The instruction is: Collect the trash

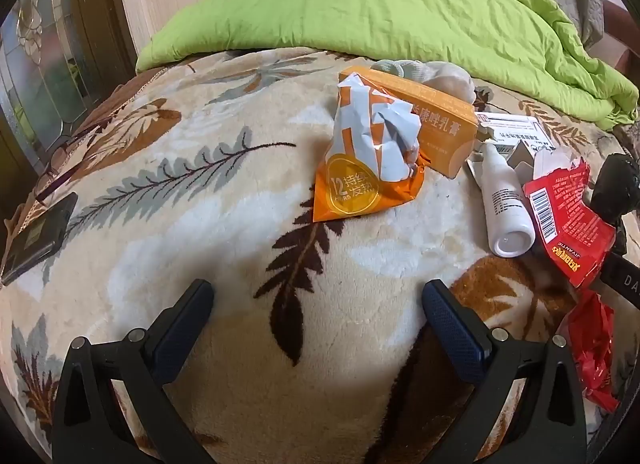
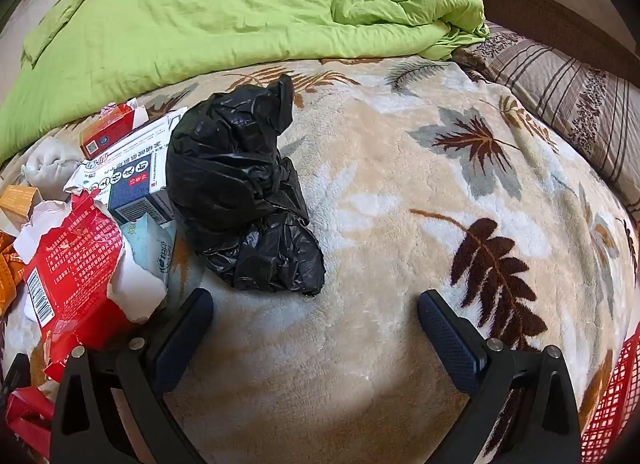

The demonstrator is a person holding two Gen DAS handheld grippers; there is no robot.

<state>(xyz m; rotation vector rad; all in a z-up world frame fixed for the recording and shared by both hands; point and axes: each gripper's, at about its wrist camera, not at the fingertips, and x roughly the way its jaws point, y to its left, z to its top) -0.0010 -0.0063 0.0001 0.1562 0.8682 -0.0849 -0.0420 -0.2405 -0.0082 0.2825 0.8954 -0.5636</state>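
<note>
Both grippers wide apart, holding nothing.
Your right gripper (image 2: 316, 312) sits just short of the black bag (image 2: 240, 192); pinching its slippery, probably loose plastic may snag the blanket (image 2: 400, 168). Your left gripper (image 1: 318, 304) waits before the orange wrapper (image 1: 360, 168).

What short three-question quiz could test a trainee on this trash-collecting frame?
1. True or false: the left gripper is open and empty.
2. Which item lies nearest ahead of the right gripper: A) black plastic bag B) green quilt C) striped pillow?
3. How does the white bottle rest on the leaf-print blanket?

Key: 1 true; 2 A; 3 lying on its side.
</note>
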